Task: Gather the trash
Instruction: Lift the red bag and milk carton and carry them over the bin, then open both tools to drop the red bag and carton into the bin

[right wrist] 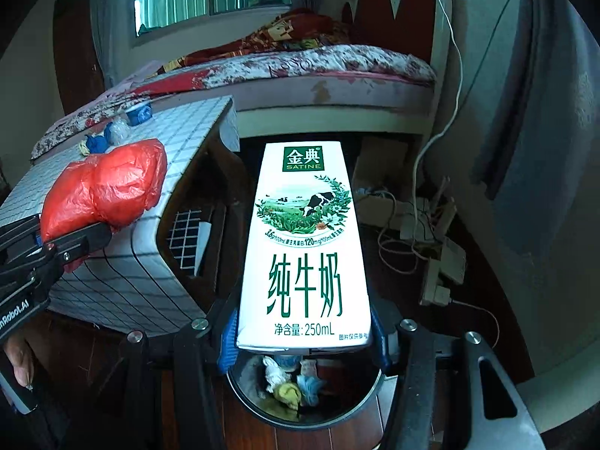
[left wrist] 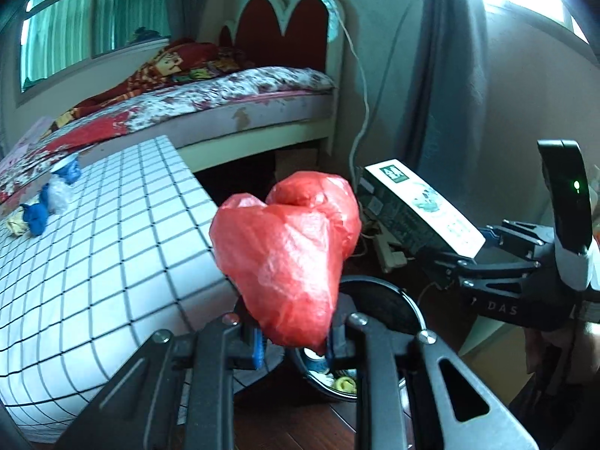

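Note:
My left gripper (left wrist: 294, 341) is shut on a crumpled red plastic bag (left wrist: 288, 258), held above the round black trash bin (left wrist: 412, 311) on the floor. The bag also shows in the right wrist view (right wrist: 108, 187). My right gripper (right wrist: 302, 345) is shut on a white milk carton (right wrist: 305, 247) with green print, held right over the bin (right wrist: 371, 393), which holds several crumpled scraps. The carton also shows in the left wrist view (left wrist: 423, 206). More blue and white crumpled trash (left wrist: 48, 202) lies at the far end of the grid-patterned table (left wrist: 112, 243).
A bed (left wrist: 225, 105) with a red headboard stands behind the table. A power strip with tangled cables (right wrist: 431, 247) lies on the floor to the right of the bin. A curtain (left wrist: 446, 75) hangs at the right. The floor is dark wood.

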Demonstrator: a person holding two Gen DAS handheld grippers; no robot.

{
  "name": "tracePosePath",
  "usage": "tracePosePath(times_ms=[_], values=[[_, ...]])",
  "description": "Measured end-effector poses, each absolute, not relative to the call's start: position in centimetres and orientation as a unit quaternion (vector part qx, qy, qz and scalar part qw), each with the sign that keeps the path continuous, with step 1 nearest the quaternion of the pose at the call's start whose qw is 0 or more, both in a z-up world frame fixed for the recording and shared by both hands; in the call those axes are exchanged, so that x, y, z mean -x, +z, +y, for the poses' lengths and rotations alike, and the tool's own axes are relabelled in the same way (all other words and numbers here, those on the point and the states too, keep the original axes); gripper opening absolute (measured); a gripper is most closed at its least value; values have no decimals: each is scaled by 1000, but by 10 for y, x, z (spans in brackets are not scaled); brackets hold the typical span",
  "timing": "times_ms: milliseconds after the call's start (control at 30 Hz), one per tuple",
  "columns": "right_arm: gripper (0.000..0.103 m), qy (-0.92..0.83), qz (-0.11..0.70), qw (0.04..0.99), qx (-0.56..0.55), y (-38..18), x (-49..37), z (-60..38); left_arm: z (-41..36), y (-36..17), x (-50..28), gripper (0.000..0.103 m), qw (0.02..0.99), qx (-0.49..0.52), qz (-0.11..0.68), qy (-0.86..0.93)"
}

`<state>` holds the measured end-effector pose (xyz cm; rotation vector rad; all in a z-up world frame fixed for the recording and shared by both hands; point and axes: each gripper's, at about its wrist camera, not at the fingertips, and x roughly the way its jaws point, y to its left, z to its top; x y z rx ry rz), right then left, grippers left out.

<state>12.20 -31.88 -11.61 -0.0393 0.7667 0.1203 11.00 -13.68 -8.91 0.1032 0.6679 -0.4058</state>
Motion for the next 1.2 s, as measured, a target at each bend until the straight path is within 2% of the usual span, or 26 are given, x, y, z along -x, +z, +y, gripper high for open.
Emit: tracePosePath(times_ms=[300, 600, 633, 700, 733, 900, 1200], values=[[57, 71, 418, 905, 28, -146, -111, -335, -171, -121, -106, 24, 901, -61, 358, -238], [57, 95, 460, 882, 51, -176, -118, -338, -189, -153, -127, 30, 867, -41, 410, -280], [58, 95, 461, 881, 54, -179, -120, -338, -190, -155, -129, 35, 865, -33, 412, -285], [93, 65, 474, 875, 70, -189, -128, -339, -188, -158, -133, 95, 870, -25, 419, -260], [102, 58, 478, 873, 74, -193, -130, -341, -183, -158, -134, 102, 877, -18, 411, -249], [102, 36, 497, 864, 73, -200, -135, -350, -168, -161, -127, 102, 897, -20, 402, -185], [102, 32, 482, 873, 74, -187, -132, -342, -167, -154, -121, 102, 908, -33, 388, -154]])
